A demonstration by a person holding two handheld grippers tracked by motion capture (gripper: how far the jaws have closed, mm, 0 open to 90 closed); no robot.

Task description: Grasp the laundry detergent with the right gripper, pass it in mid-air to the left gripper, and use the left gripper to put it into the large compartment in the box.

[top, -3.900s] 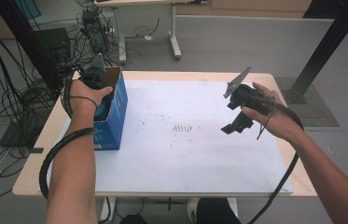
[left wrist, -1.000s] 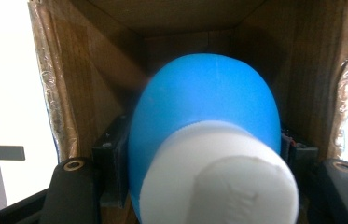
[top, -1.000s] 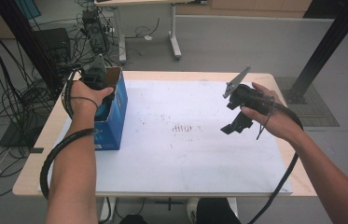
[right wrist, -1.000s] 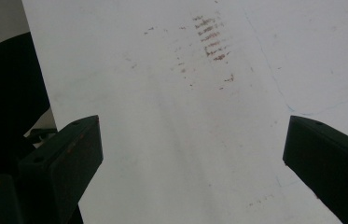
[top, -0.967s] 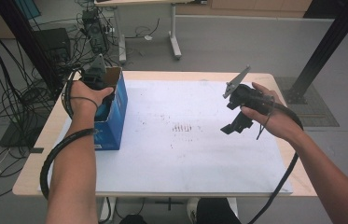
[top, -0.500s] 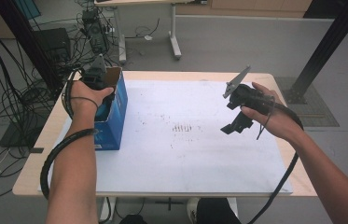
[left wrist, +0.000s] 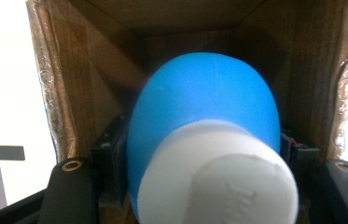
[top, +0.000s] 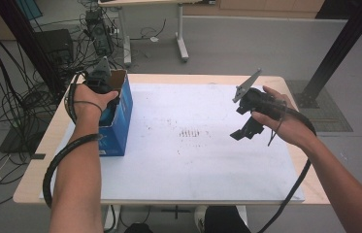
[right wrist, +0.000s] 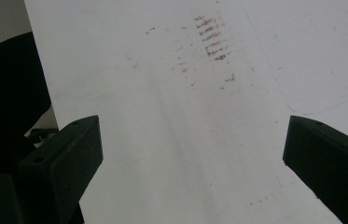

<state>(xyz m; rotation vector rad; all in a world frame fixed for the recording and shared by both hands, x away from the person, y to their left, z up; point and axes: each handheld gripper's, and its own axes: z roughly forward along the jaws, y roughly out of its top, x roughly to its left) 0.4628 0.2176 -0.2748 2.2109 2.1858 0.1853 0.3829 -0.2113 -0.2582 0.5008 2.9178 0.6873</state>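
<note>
One blue bottle w/ white cap [left wrist: 202, 140] sits inside one open blue cardboard box [top: 118, 114] at the table's [top: 169, 191] left edge; left gripper [top: 100, 82] reaches down into the box, jaws clenched on the bottle's sides. Right gripper [top: 247, 127] hovers over the white sheet [top: 183, 165], jaws spread wide, nothing between them. One patch of brown marks [right wrist: 213, 37] on the sheet. No readable writing or brand on the bottle, box or sheet.

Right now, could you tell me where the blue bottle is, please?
The blue bottle sits inside the box at the table's left edge, clamped between the left gripper's jaws.
</note>
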